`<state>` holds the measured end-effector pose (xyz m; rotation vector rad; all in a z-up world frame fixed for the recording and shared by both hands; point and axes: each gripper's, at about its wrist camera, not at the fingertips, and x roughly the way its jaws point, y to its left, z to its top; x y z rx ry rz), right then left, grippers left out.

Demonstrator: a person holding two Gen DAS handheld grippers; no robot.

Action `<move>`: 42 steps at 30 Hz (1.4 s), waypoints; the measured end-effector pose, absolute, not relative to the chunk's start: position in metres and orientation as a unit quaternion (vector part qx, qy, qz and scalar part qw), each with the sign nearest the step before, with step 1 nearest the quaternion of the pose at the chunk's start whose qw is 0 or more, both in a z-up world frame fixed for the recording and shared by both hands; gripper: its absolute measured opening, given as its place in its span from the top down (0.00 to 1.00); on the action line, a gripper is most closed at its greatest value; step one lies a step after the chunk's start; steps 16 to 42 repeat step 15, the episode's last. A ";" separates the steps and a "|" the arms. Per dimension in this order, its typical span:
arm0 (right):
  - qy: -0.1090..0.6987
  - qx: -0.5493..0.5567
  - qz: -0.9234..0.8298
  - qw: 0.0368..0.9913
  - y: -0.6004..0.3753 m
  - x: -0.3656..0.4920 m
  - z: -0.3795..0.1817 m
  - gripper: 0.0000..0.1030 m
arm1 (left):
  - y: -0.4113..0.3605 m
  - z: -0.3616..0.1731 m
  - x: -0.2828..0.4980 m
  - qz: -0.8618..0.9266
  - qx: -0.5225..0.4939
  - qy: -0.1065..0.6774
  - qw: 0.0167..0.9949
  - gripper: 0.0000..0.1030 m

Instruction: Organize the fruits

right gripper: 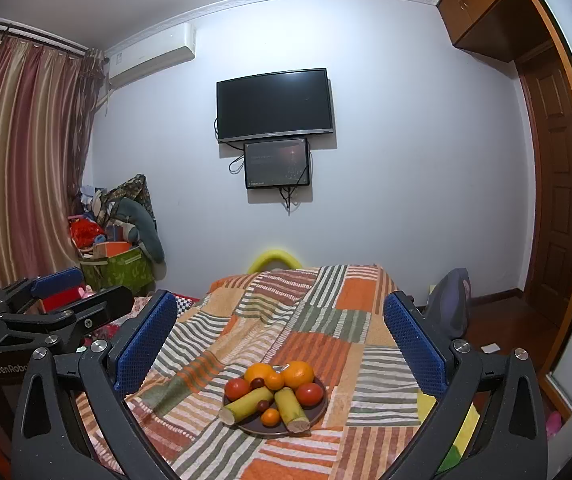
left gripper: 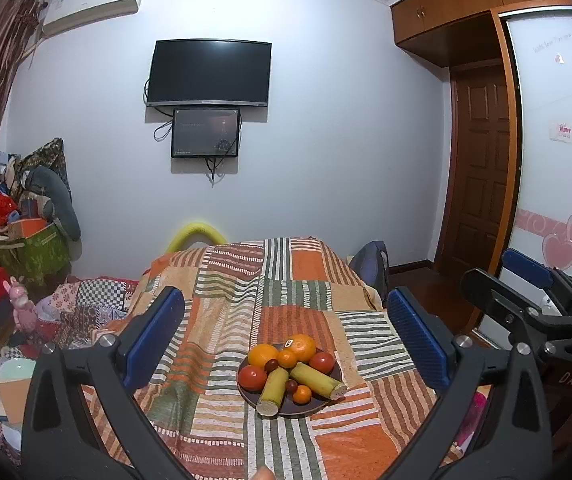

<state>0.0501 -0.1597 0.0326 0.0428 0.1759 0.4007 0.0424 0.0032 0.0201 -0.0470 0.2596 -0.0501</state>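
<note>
both grippers are hovering back from the fruit, nothing held: left gripper (left gripper: 282,336) jaws spread wide and empty, right gripper (right gripper: 278,340) likewise wide and empty. the fruits are all sitting on the dark round plate (left gripper: 326,400) on the striped orange-and-green patchwork cloth (left gripper: 226,280), toward its near edge: oranges (left gripper: 301,347) at the far rim, red tomatoes (left gripper: 252,377) at the sides, small dark grapes (left gripper: 272,365) between. two yellow-green cut banana-like pieces (left gripper: 273,391) are lying in a v, long axes running far-to-near, cut ends pointing at the near rim. this fits either a finished arrangement or a pile awaiting sorting; cannot tell which.
</note>
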 end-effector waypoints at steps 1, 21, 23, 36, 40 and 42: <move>0.087 0.022 0.199 0.976 -0.160 0.050 0.033 0.00 | 0.004 0.020 0.042 -0.024 -0.023 0.129 0.991 0.00; 0.091 0.020 0.199 0.976 -0.160 0.053 0.033 0.00 | 0.003 0.019 0.044 -0.032 -0.026 0.135 0.990 0.00; 0.091 0.020 0.199 0.976 -0.160 0.053 0.033 0.00 | 0.003 0.019 0.044 -0.032 -0.026 0.135 0.990 0.00; 0.091 0.020 0.199 0.976 -0.160 0.053 0.033 0.00 | 0.003 0.019 0.044 -0.032 -0.026 0.135 0.990 0.00; 0.091 0.020 0.199 0.976 -0.160 0.053 0.033 0.00 | 0.003 0.019 0.044 -0.032 -0.026 0.135 0.990 0.00; 0.091 0.020 0.199 0.976 -0.160 0.053 0.033 0.00 | 0.003 0.019 0.044 -0.032 -0.026 0.135 0.990 0.00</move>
